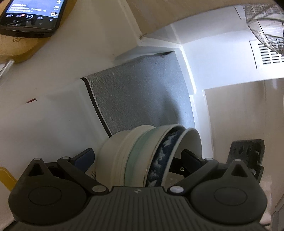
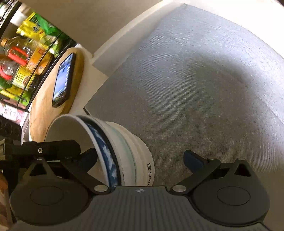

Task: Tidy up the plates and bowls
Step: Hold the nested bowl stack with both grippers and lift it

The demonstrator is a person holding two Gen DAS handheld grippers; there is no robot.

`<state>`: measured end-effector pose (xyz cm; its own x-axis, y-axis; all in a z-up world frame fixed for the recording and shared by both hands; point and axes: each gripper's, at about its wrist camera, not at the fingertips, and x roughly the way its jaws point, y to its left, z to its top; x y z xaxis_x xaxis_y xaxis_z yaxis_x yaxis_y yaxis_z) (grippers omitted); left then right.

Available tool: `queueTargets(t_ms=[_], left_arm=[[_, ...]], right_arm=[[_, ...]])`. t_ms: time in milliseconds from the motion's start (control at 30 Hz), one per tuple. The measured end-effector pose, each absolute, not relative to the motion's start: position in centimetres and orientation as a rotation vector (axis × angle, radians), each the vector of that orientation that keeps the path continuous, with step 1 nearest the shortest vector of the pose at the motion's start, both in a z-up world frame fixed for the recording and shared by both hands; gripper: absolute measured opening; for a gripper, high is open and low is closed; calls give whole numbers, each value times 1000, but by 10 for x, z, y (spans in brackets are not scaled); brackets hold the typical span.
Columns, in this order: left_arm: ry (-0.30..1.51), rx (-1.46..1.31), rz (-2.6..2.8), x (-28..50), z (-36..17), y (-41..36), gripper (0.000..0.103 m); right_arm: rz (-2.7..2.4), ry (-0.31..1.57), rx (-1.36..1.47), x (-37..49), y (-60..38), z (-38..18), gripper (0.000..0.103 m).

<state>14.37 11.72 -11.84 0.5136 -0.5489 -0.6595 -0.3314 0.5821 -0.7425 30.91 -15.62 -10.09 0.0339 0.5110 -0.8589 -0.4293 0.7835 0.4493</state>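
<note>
A stack of nested bowls point(image 1: 134, 156) lies on its side over the grey mat point(image 1: 142, 88): a white outer bowl, a green-banded one, a blue-patterned one and a white inner one. My left gripper point(image 1: 136, 153) is shut on the stack, one pad at the base and the other finger inside the mouth. In the right wrist view the stack of bowls point(image 2: 124, 151) sits between the wide-spread fingers of my right gripper point(image 2: 140, 154). One of its fingers is in the bowl's mouth and the other stands apart from the base. The left gripper's finger point(image 2: 53, 147) also reaches into the mouth.
A phone point(image 1: 30, 16) lies on a round wooden board point(image 2: 42, 113) left of the mat point(image 2: 195, 88). Beyond the board, a shelf point(image 2: 26, 53) holds bottles and packets. A wire basket point(image 1: 266, 26) and a white vent point(image 1: 269, 55) are at the far right.
</note>
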Motion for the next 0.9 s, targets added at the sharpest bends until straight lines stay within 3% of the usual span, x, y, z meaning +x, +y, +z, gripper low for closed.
queueTargets(t_ms=[900], left_arm=[[1059,-1021,-175,150,-127,118,103]], right_arm=[[735,1368,5,308,-146,-101,103]])
